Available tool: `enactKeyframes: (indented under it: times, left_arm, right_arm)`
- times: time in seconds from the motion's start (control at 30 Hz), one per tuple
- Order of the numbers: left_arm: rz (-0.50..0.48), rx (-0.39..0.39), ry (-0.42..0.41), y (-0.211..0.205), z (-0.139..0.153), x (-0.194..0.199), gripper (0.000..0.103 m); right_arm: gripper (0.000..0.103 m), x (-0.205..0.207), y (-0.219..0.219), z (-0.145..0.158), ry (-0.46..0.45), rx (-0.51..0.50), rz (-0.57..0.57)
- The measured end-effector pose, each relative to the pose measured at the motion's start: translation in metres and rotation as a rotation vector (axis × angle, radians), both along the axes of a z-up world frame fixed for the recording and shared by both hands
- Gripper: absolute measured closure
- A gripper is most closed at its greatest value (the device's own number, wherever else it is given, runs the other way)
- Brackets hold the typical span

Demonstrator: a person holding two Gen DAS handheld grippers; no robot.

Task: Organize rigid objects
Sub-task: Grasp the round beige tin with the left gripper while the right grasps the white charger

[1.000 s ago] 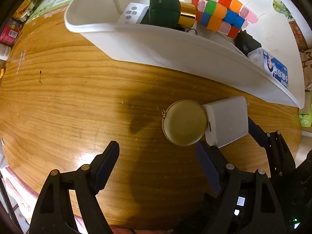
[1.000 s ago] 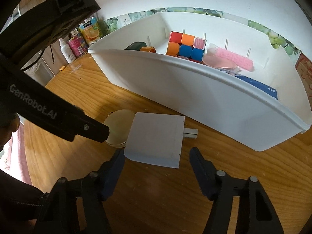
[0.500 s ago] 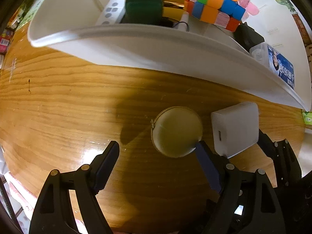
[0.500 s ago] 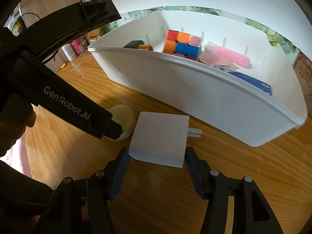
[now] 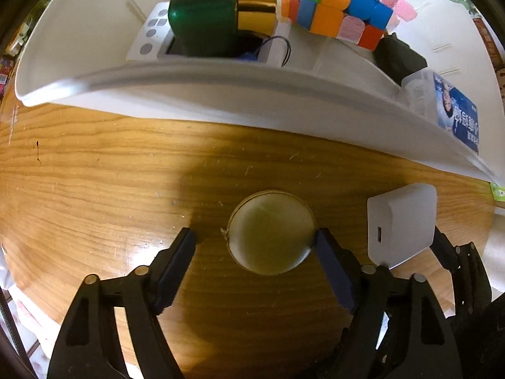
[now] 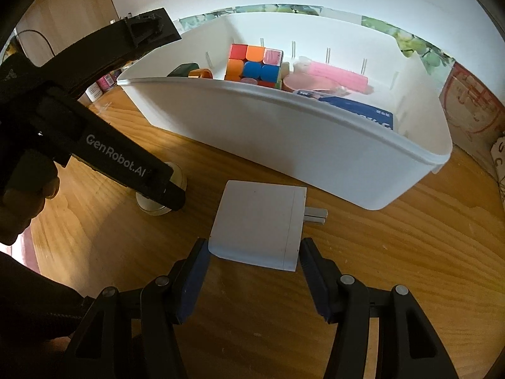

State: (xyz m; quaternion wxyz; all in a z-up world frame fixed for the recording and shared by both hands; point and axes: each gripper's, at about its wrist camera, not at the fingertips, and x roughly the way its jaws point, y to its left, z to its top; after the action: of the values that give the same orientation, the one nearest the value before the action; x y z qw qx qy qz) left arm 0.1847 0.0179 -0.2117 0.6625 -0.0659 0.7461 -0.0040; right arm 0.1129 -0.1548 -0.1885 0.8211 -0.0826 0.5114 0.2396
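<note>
A round gold compact (image 5: 271,232) lies on the wooden table, between the fingers of my left gripper (image 5: 254,241). The left gripper is open; its right finger touches the compact's rim and the left finger stands apart. A white power adapter (image 6: 258,224) lies flat with its prongs pointing right, and also shows in the left wrist view (image 5: 401,224). My right gripper (image 6: 254,249) is open around the adapter's near end, fingers close to both sides. The compact is mostly hidden behind the left gripper in the right wrist view (image 6: 157,208).
A white bin (image 6: 284,145) stands behind both objects. It holds a colourful puzzle cube (image 5: 341,3), a green box (image 5: 202,12), a gold cylinder (image 5: 255,6), a blue packet (image 5: 457,117), a black item (image 5: 401,57) and pink items (image 6: 334,74). Bottles (image 6: 101,85) stand at the far left.
My left gripper has moved forward so the compact now sits between its fingers. My right gripper has closed in around the adapter's near end. Adapter and compact have come apart.
</note>
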Motion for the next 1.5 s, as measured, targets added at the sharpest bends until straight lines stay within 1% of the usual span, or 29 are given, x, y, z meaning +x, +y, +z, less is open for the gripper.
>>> enactKeyframes:
  times: [0.07,0.13,0.47,0.77,0.97,1.0,1.13,1.23,1.33,1.5]
  left_arm:
    - [-0.004,-0.008,-0.012,-0.001,0.002,0.001,0.037]
    - [-0.010,-0.015,-0.021,-0.002,0.003,0.001,0.042]
    - [-0.016,-0.029,-0.020,0.010,0.003,-0.002,0.043]
    - [-0.033,-0.057,-0.070,0.015,0.021,-0.011,0.043]
    - [-0.041,-0.066,-0.092,0.025,0.034,-0.029,0.043]
    - [-0.041,-0.066,-0.093,0.025,0.032,-0.023,0.043]
    - [-0.037,-0.069,-0.100,0.034,0.037,-0.027,0.043]
    - [-0.027,-0.069,-0.106,0.041,0.039,-0.040,0.043]
    - [-0.018,-0.065,-0.119,0.047,0.043,-0.043,0.043]
    - [0.002,-0.053,-0.146,0.062,0.060,-0.050,0.043]
  right_arm:
    - [0.044,0.000,-0.002,0.000,0.005,0.001,-0.006]
    - [0.044,-0.001,-0.003,0.001,0.007,0.004,-0.013]
    - [0.045,-0.013,-0.004,0.014,-0.019,-0.005,-0.035]
    - [0.046,-0.029,-0.009,0.032,-0.057,-0.018,-0.074]
    - [0.047,-0.033,-0.012,0.040,-0.064,-0.034,-0.104]
    - [0.047,-0.034,-0.013,0.042,-0.069,-0.038,-0.111]
    - [0.047,-0.036,-0.014,0.049,-0.079,-0.039,-0.133]
    - [0.047,-0.037,-0.017,0.060,-0.094,-0.037,-0.147]
    - [0.047,-0.037,-0.021,0.072,-0.112,-0.029,-0.145]
    - [0.047,-0.039,-0.020,0.097,-0.162,-0.052,-0.119]
